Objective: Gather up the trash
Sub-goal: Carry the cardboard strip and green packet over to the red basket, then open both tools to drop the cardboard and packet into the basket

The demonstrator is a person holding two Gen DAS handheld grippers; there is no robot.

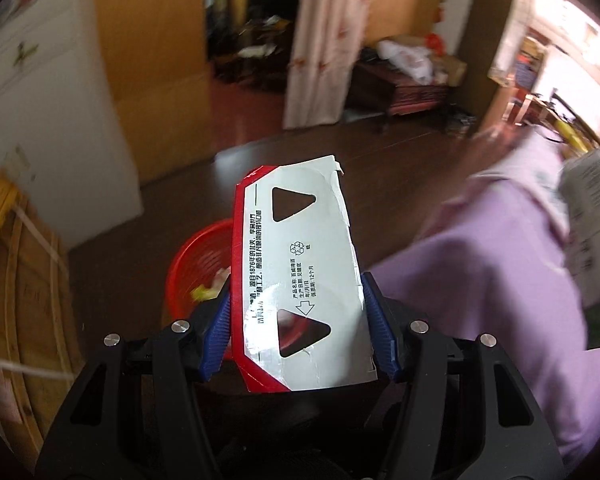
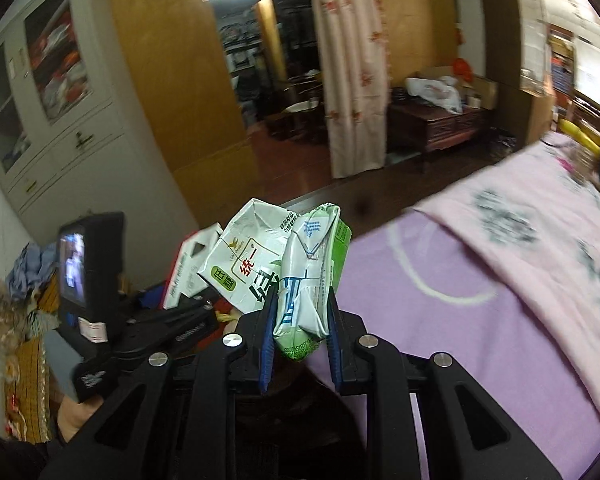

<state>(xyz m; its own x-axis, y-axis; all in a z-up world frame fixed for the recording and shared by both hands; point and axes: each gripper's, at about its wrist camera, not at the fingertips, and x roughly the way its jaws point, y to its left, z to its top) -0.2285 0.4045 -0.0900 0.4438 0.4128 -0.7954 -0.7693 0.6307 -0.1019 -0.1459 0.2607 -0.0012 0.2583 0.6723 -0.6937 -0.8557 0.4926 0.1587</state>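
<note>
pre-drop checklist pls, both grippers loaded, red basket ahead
1. Left gripper clamped on the flattened red-and-white cardboard sleeve with triangular cutouts: ok, both blue pads press its edges.
2. Right gripper clamped on the crushed green-and-white drink carton: ok.
3. Round red plastic basket in view below the sleeve: ok in the left wrist view; hidden in the right.
4. Basket has room: cannot tell, only some yellow scrap shows inside.
5. Sleeve centred over the basket opening: cannot tell, the sleeve covers much of the rim.
6. Purple blanket clear of the carton: ok.
</note>
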